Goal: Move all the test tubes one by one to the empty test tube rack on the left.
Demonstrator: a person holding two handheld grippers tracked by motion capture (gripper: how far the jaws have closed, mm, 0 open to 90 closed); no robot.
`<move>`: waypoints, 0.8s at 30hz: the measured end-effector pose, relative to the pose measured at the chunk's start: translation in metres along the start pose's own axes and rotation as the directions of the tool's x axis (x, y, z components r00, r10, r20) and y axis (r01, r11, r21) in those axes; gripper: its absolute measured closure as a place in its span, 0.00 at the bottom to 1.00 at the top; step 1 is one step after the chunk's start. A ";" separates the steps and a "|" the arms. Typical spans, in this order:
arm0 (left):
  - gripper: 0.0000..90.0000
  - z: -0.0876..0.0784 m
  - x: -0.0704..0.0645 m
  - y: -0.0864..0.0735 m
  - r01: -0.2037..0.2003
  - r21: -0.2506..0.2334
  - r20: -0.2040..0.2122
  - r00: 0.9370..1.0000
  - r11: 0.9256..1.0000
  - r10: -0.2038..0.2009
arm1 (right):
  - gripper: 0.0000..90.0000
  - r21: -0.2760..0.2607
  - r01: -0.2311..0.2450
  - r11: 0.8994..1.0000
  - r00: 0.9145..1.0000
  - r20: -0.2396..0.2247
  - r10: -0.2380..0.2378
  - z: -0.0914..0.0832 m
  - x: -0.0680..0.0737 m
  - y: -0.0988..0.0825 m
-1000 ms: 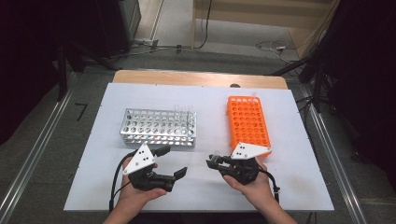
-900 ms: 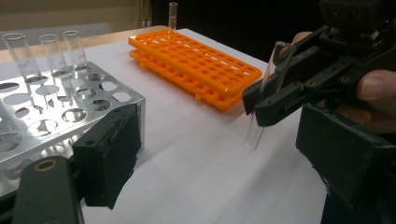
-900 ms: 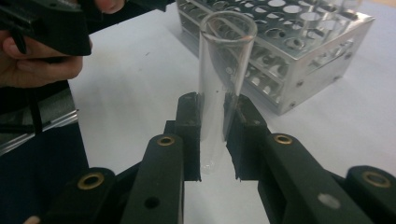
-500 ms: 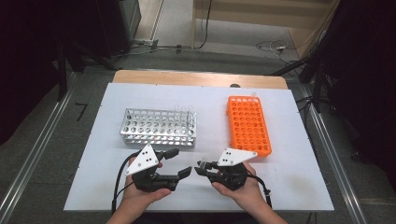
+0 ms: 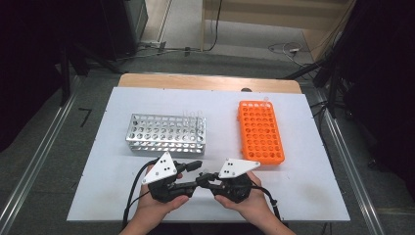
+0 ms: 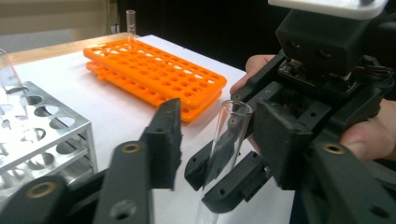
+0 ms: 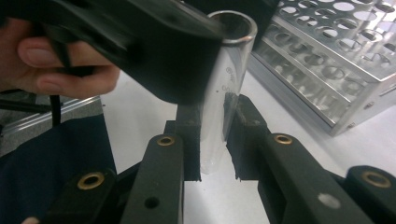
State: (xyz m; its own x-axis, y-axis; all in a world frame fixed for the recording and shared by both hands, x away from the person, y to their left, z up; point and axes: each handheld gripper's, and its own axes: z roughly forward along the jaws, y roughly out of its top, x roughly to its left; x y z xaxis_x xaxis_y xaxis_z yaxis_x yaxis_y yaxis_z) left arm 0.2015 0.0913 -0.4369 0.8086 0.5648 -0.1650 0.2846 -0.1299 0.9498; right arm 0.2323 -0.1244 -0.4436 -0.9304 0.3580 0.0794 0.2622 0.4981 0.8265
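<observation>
A clear glass tube stands almost upright between the two grippers, near the 6 o'clock edge of the white desk. The right gripper holds the tube, with its jaws pressed on the tube's lower part. The left gripper has the tube's top between its jaws. Its jaws have just been closing and are now narrow, but I cannot tell if they touch the glass.

From the tube, a silver metal rack sits at about 11 o'clock. An orange rack sits at about 1 o'clock. One more tube stands at the orange rack's far end.
</observation>
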 end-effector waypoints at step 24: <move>0.84 -0.003 0.001 -0.001 -0.026 -0.001 0.004 1.000 1.000 0.026 | 0.73 -0.015 -0.005 1.000 1.000 -0.007 0.005 0.003 0.002 0.000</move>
State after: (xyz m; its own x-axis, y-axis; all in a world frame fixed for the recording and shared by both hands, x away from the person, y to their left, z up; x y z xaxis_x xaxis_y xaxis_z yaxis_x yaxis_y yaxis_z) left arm 0.2010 0.0940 -0.4369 0.8179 0.5577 -0.1415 0.2629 -0.1435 0.9541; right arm 0.2310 -0.1216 -0.4454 -0.9308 0.3550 0.0873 0.2630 0.4844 0.8344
